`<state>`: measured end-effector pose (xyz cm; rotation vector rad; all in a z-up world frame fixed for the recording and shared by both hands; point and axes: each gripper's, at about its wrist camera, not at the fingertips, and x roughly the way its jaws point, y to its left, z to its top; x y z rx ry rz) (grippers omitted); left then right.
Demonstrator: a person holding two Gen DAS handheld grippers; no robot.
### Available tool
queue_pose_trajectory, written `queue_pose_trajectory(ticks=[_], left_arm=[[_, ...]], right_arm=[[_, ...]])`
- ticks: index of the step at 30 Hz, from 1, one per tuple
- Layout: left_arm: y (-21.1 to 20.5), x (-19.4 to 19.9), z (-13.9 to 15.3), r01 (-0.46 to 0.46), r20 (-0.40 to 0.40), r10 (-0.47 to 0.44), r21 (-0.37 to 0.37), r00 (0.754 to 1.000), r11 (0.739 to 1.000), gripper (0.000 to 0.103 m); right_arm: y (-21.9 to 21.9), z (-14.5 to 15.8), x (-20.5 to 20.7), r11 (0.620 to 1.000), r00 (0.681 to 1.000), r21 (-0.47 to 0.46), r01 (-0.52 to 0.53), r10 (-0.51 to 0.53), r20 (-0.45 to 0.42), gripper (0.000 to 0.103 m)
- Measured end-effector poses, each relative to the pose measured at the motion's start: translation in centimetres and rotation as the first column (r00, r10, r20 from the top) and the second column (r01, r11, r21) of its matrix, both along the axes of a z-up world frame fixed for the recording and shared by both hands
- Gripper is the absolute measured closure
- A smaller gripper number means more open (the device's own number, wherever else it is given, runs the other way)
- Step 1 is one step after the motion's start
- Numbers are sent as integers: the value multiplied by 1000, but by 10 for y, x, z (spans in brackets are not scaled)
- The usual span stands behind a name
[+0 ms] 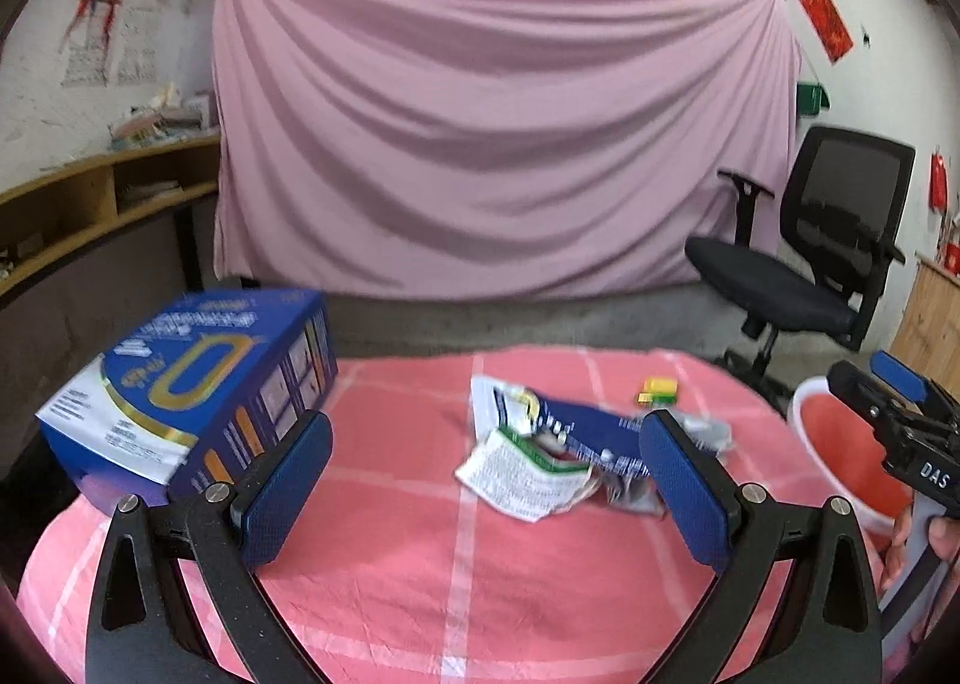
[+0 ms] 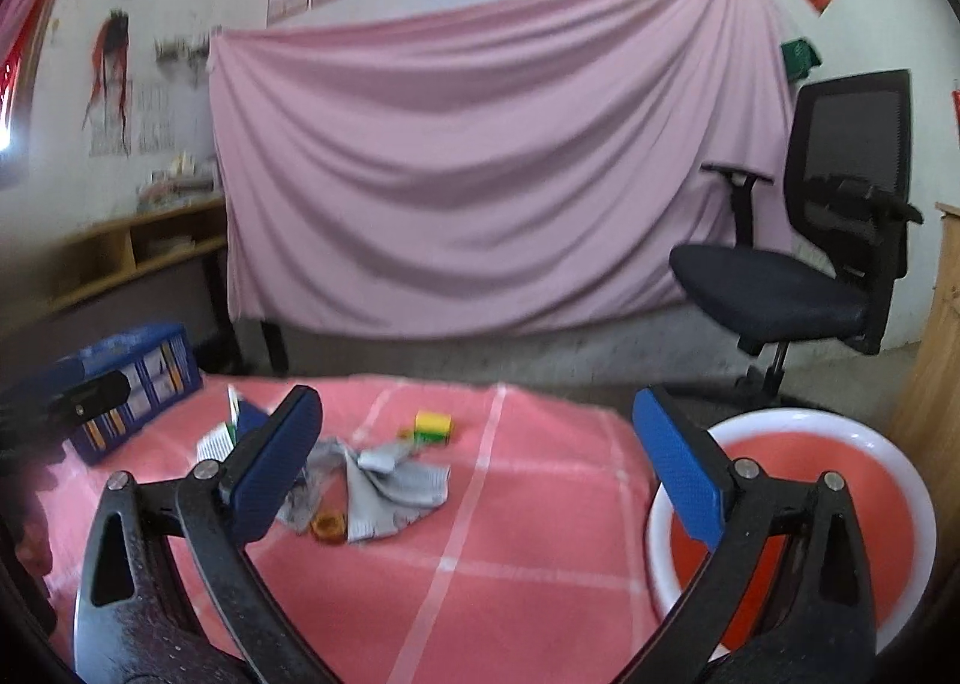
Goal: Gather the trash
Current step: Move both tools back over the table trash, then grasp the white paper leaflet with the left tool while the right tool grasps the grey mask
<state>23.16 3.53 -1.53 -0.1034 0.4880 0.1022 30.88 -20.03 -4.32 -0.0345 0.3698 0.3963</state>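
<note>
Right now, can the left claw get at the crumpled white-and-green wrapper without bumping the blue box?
Probably yes. The left claw is open and the crumpled wrapper lies straight ahead between its fingers on the pink cloth. The blue box sits off to its left, outside that path.

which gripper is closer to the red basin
Right. The right gripper hangs open with its right finger over the red basin's near rim; the left gripper faces the crumpled wrappers mid-table.

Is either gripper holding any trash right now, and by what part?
Nothing is held. The left gripper and the right gripper are both open and empty above the table.
</note>
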Motion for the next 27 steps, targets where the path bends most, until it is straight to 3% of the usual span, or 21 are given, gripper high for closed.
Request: queue_pose_trajectory(ticks=[5, 11, 13, 19, 22, 24, 27], left_arm=[[0, 19, -11, 32, -112, -34, -28, 993, 999, 5], [-2, 46, -29, 68, -275, -81, -57, 958, 996, 20], [-3, 52, -33, 80, -309, -95, -63, 946, 995, 21], [-19, 62, -33, 133, -347, -125, 0, 929, 991, 33], [-26, 70, -38, 163, -368, -138, 37, 920, 986, 42], [-31, 77, -44, 181, -394, -148, 49, 907, 982, 55], [-34, 81, -49, 187, -412, -142, 71, 900, 980, 59]], right_arm=[[9, -14, 19, 999, 994, -42, -28, 23, -109, 1], [19, -32, 42, 994, 965, -75, -81, 59, -254, 13], [23, -39, 50, 991, 949, -78, -108, 79, -306, 18], [35, -55, 71, 983, 891, -38, -182, 149, -429, 19], [40, -60, 78, 977, 871, -25, -210, 176, -460, 18], [42, -63, 82, 974, 854, -16, -225, 189, -485, 18], [44, -66, 85, 971, 839, -13, -237, 198, -507, 18]])
